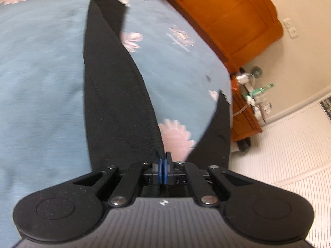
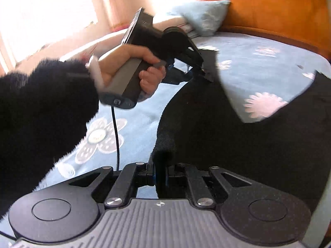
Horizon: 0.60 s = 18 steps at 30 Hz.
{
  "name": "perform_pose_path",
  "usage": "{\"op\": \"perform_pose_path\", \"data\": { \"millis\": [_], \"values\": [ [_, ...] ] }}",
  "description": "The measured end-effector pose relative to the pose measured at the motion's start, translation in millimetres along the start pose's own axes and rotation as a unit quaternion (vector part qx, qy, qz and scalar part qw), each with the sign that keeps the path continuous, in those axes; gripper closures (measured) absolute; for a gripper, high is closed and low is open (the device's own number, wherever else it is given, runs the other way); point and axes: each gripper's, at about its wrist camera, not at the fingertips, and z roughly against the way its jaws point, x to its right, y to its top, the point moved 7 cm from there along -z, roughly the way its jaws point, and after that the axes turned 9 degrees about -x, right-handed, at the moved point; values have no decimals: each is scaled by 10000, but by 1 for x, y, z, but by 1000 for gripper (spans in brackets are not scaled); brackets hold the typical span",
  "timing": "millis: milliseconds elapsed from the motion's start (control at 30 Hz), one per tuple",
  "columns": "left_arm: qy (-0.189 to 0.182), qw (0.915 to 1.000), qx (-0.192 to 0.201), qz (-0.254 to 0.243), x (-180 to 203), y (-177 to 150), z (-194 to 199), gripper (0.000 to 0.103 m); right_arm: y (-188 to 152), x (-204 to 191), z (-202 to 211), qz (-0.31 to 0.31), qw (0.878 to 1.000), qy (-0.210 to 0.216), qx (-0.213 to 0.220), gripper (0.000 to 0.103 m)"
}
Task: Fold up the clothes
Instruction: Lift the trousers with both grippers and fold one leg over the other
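- Black garment (image 1: pixel 115 95): one item, dark fleecy cloth, lifted off the bed and drawn into two long strips running away from the left wrist camera; a second strip (image 1: pixel 217 132) rose on the right of that view. Its far ends were blurred, and what kind of clothing it was could not be told.
- Left gripper (image 1: pixel 162 161): one, blue pads pressed together with an edge of the black garment pinched between them. In the right wrist view the same tool (image 2: pixel 201 70) was seen from the side, its tips against the cloth.
- Right gripper (image 2: pixel 160 165): one, fingers narrow, clamped on a thick fold of the black garment; the fold hid the pads.
- Hand (image 2: pixel 132 68): one in view, wrapped round the left gripper's handle, with a fuzzy black sleeve (image 2: pixel 41 107) covering the forearm. The hand on the right gripper was out of frame.
- Cable (image 2: pixel 116 132): one, hanging from the handle base, its lower end cut off behind the right gripper.
- Bedspread (image 1: pixel 41 62): one, blue with pale flowers; about five flowers counted in the left view, possibly more under the cloth.
- Pillow (image 2: pixel 204 16): one, pale blue, against the wooden headboard (image 2: pixel 269 6).
- Bedside table (image 1: pixel 246 111): one, its clutter too blurred to list.
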Motion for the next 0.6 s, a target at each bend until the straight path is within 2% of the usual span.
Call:
{"op": "perform_pose_path", "data": {
  "millis": [133,300,433,600],
  "values": [
    [-144,9997,-122,-184,32,-3,-21,103,0,26,16,-511,9986,40,147,94],
    [-257,9981,-363,-431,68,-15,-55,103,-9,57,29,-1229,9923,131,98,94],
    [-360,9957,-594,-615,94,-28,-83,103,-18,88,44,-2027,9789,254,40,94],
    [-360,9911,-914,-903,123,-49,-118,103,-33,117,52,-3028,9522,404,-43,94]
  ]
}}
